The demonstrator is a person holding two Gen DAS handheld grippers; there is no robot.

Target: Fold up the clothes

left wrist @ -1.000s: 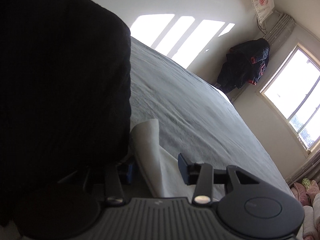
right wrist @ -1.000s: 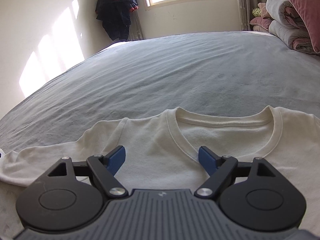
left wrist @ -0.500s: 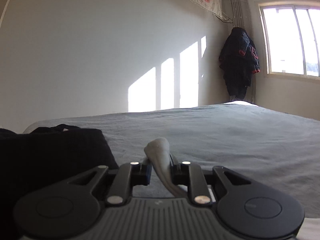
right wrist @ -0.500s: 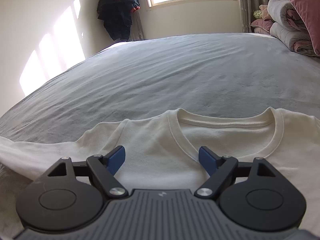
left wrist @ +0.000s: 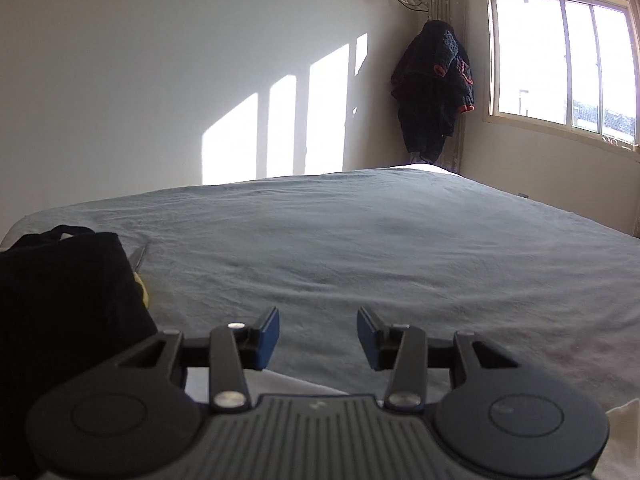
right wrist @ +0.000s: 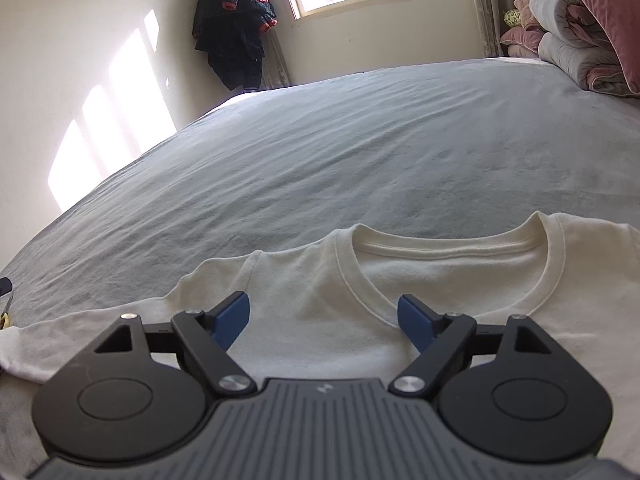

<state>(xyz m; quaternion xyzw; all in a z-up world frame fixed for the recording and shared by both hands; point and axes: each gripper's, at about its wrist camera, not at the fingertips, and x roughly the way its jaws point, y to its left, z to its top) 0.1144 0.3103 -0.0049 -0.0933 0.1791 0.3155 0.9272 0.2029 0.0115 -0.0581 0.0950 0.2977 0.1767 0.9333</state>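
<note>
A cream T-shirt lies flat on the grey bed, collar toward the far side, its left sleeve stretched out to the left. My right gripper hovers open just over the chest, nothing between its blue pads. In the left wrist view, my left gripper is opening with nothing between its pads; a strip of the cream T-shirt shows below them. The grey bed fills the view ahead of it.
A black folded garment lies at the left, with a yellow-handled tool beside it. A dark jacket hangs in the room's corner by the window. Folded quilts and pink pillows are stacked at the far right.
My left gripper rolled upright, lifted the cream sleeve, then let it go and its jaws spread. The sleeve now lies stretched out flat at the left. The right gripper stayed still.
</note>
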